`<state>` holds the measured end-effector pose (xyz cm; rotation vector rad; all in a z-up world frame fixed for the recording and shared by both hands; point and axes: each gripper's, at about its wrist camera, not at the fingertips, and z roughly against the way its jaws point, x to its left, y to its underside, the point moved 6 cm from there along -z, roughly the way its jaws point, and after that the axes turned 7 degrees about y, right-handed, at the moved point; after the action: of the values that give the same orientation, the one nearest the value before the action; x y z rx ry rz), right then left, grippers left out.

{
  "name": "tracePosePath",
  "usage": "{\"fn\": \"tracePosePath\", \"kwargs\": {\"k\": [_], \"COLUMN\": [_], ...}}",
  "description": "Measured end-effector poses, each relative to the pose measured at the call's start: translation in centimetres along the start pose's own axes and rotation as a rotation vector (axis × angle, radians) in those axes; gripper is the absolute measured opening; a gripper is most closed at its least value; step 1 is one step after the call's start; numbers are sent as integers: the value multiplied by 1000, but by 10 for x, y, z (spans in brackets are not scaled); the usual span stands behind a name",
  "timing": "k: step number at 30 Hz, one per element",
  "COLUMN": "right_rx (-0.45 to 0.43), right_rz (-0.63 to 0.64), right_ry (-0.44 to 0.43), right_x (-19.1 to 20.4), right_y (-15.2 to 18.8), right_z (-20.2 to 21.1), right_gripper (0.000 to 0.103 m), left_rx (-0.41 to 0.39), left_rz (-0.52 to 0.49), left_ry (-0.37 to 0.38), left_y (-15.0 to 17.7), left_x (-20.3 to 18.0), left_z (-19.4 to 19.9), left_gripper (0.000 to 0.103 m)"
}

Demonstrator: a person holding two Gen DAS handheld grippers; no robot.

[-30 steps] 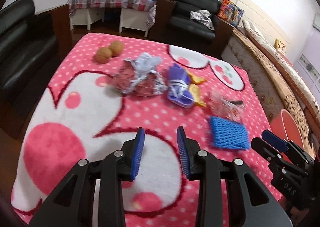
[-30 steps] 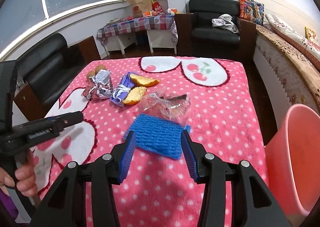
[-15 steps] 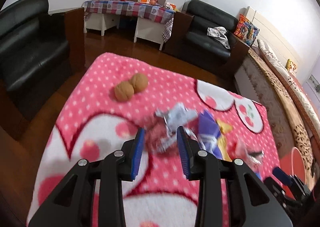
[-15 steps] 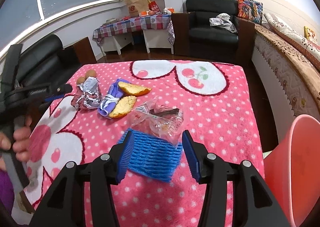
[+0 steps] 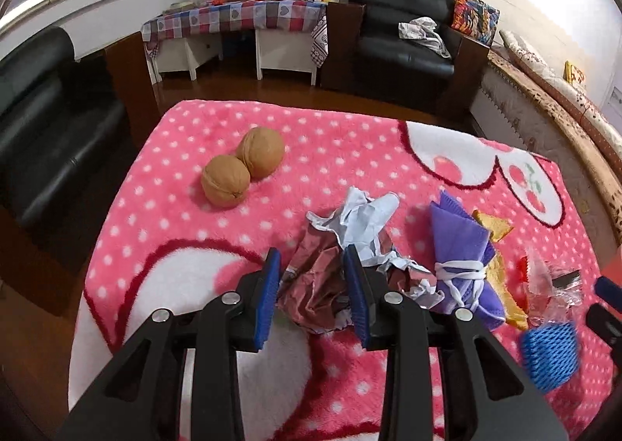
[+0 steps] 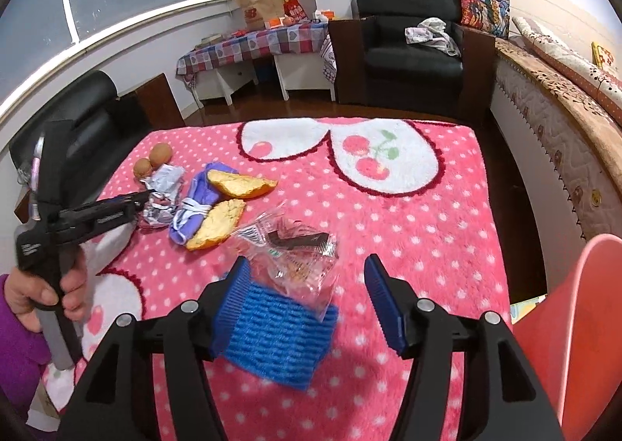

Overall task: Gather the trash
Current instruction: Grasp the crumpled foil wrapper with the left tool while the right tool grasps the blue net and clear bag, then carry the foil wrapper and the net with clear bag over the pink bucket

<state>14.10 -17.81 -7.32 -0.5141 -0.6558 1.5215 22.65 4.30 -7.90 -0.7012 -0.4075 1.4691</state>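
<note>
Left tool (image 5: pixel 311 283) is closing around my crumpled wrapper (image 5: pixel 342 246) on the table (image 5: pixel 194 122); right tool (image 6: pixel 307 297) is opening over the clear bag (image 6: pixel 295 258). Nothing is binned yet; walnuts (image 5: pixel 243 165), peels (image 6: pixel 229 204), blue net (image 6: pixel 280 340) remain.

On the blanket (image 6: pixel 388 231), two walnuts (image 5: pixel 243 165) are sitting at the far left, touching. Just right of them a crumpled wrapper (image 5: pixel 342 258) is lying, then a cloth bundle (image 5: pixel 462 262) with two peels (image 6: pixel 229 204) at its right side. Nearer the camera, a clear bag (image 6: pixel 295 258) is resting partly on a foam net (image 6: pixel 276 340). A bin (image 6: pixel 579 324) is standing off the blanket's right edge.
</note>
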Motion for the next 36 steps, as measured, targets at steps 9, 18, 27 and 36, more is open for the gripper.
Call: {"fn": "tracePosePath", "kwargs": {"k": [9, 18, 27, 36], "right_rx": [66, 2, -65, -126], "right_rz": [-29, -68, -91, -140], "right_ry": [-40, -62, -61, -30], "right_x": [0, 0, -7, -30], "right_y": [0, -3, 7, 22], "right_z": [-27, -1, 50, 94], "right_gripper": [53, 26, 26, 26], "left_rx": [-5, -24, -44, -57], "left_rz": [31, 37, 42, -9], "left_ry": [45, 76, 116, 169], "left_y": [10, 22, 35, 46], "left_x": [-5, -17, -38, -76], "left_z": [23, 53, 84, 108], "left_gripper": [18, 18, 18, 18]}}
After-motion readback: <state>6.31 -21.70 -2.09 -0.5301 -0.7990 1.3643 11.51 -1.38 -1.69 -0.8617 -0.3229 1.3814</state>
